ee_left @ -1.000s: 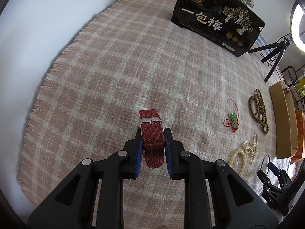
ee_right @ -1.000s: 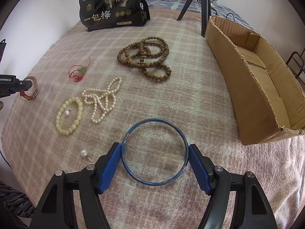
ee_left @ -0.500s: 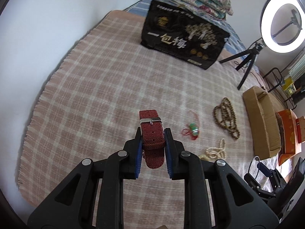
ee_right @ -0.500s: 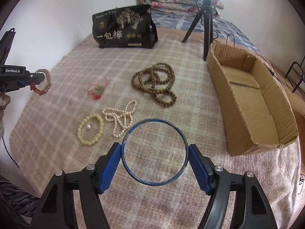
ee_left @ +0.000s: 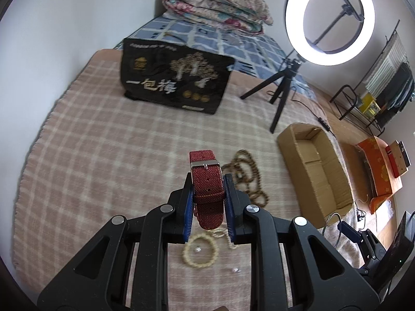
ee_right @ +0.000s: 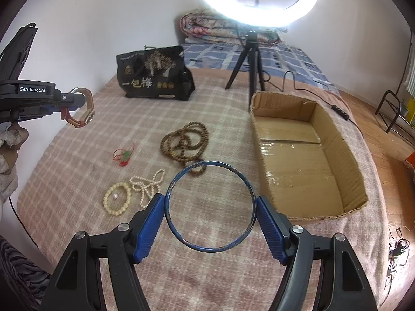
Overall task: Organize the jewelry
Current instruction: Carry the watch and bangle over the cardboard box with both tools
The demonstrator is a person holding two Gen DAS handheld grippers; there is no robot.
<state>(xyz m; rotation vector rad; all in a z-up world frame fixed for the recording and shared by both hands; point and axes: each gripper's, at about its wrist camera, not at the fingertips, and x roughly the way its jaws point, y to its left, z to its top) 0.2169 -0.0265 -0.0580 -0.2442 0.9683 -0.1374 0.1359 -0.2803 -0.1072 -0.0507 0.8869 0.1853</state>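
Cardboard box (ee_right: pixel 306 140), inside bare

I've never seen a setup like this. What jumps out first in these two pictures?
Two black grippers with blue pads, each clamping jewelry above a pink plaid blanket: the left gripper holds a red watch strap, the right gripper a blue bangle. Behind, a ring light glares over an empty cardboard box.

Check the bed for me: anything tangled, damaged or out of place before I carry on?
Only the blue bangle in the right gripper looks worn, with chipped dark patches on its rim. The pearl necklace lies in a loose tangle beside the cream bead bracelet. The cardboard box is empty.
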